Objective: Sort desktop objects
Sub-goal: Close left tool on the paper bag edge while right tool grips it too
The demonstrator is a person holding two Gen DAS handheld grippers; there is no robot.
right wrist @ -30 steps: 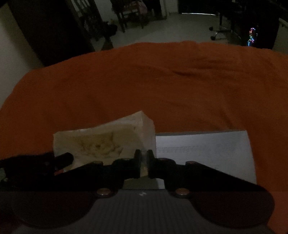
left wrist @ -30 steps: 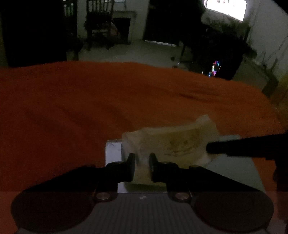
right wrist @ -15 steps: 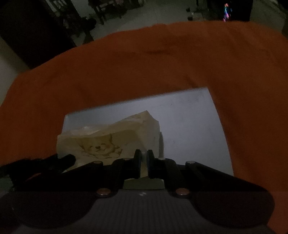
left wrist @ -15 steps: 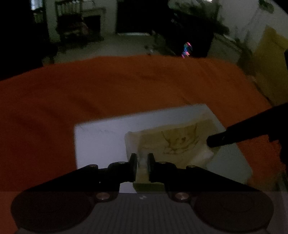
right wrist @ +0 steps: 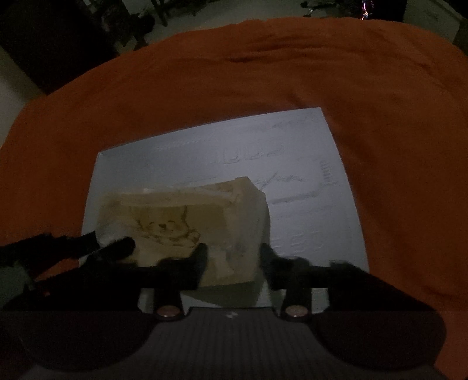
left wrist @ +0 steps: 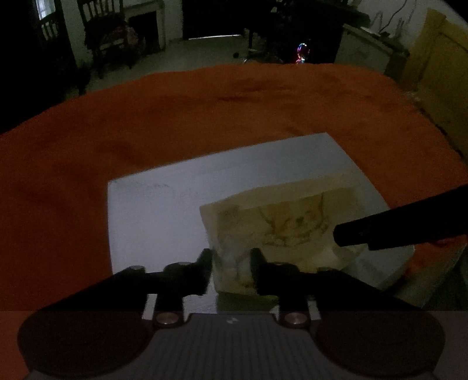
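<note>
While the left gripper [left wrist: 231, 260] opens its jaws low in the left view, the soft cream tissue pack with a bear drawing [left wrist: 280, 231] sits between them on the flat white paper sheet [left wrist: 158, 216]. Low in the right view, the right gripper [right wrist: 232, 257] opens too, loose around that pack [right wrist: 187, 225], which lies on the sheet [right wrist: 307, 175] over the orange cloth [right wrist: 234, 73].

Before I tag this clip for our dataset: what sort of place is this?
Probably a dim room at home: a table under an orange cloth, a wooden chair across the floor, a doorway behind.
</note>
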